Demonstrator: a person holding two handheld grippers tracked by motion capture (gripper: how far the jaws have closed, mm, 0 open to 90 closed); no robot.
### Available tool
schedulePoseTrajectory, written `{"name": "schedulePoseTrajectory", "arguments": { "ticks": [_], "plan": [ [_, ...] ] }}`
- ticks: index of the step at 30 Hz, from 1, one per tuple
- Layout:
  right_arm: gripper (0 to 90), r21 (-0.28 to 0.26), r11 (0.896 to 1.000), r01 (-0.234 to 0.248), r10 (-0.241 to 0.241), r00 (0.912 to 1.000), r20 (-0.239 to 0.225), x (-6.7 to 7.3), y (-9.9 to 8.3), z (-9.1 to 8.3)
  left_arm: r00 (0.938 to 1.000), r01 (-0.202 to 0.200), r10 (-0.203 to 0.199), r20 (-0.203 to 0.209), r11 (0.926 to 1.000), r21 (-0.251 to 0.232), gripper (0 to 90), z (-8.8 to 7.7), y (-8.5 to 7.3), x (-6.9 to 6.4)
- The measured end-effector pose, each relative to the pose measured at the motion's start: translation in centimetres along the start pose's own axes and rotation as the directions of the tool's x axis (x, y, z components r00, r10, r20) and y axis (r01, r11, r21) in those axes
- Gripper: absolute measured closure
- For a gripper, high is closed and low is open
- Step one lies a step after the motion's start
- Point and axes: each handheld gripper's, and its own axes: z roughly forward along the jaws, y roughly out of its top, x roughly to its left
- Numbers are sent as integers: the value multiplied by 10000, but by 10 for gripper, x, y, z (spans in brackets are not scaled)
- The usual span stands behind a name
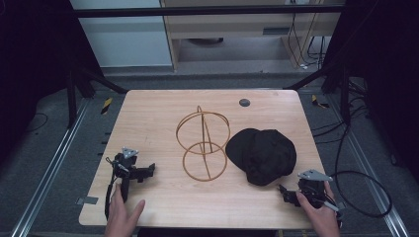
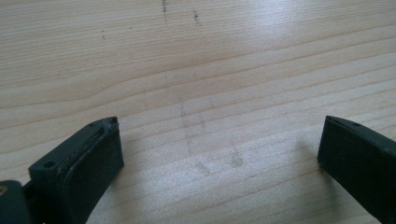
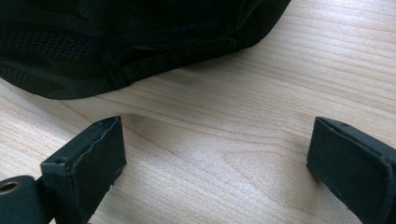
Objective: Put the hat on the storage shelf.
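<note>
Black cap (image 1: 262,155) lying on the right half of the wooden worktop (image 1: 148,118), just beside a wire stand (image 1: 203,143) of two brass-coloured rings at the centre. Right tool (image 1: 286,193) — jaws spread wide, nothing between them — rests on the worktop near the cap's front edge, its view looking along the wood at the cap (image 3: 140,42). Left tool (image 1: 146,171) — jaws likewise apart and empty — lies at the near left corner, well apart from the cap, over bare wood (image 2: 210,70)
</note>
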Motion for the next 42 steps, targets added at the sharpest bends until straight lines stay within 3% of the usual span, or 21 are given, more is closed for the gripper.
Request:
{"name": "schedulePoseTrajectory", "arguments": {
  "ticks": [6, 10, 18, 26, 27, 38, 42],
  "plan": [
    [27, 71, 10000, -62, 63, 9999, -105, 1, 1, 1, 10000, 42, -42, -33, 10000, 3, 0, 0, 0, 0],
    [72, 88, 9999, -93, 94, 9999, -103, -1, 1, -2, 10000, 14, -14, -23, 10000, 9, 0, 0, 0, 0],
    [83, 351, 9994, 62, -61, 10000, -13, -2, 16, -24, 10000, 49, -49, -61, 10000, 0, 0, 1, 1, 0],
    [127, 521, 9968, 604, -612, 9980, 130, 0, 54, -53, 10000, 68, -68, -63, 10000, 3, 0, 1, 1, 0],
    [129, 574, 9955, 756, -758, 9971, 2, 2, 65, -58, 9999, 80, -80, -77, 10000, 2, 0, 2, 2, -1],
    [149, 1195, 9750, 1872, -1805, 9814, -647, 19, 122, -59, 9999, 86, -86, -102, 10000, 1, 0, 2, 2, -1],
    [143, 1351, 9726, 1889, -1792, 9805, -809, 20, 132, -55, 9999, 87, -87, -104, 10000, 2, 0, 2, 2, -1]
  ]
}}
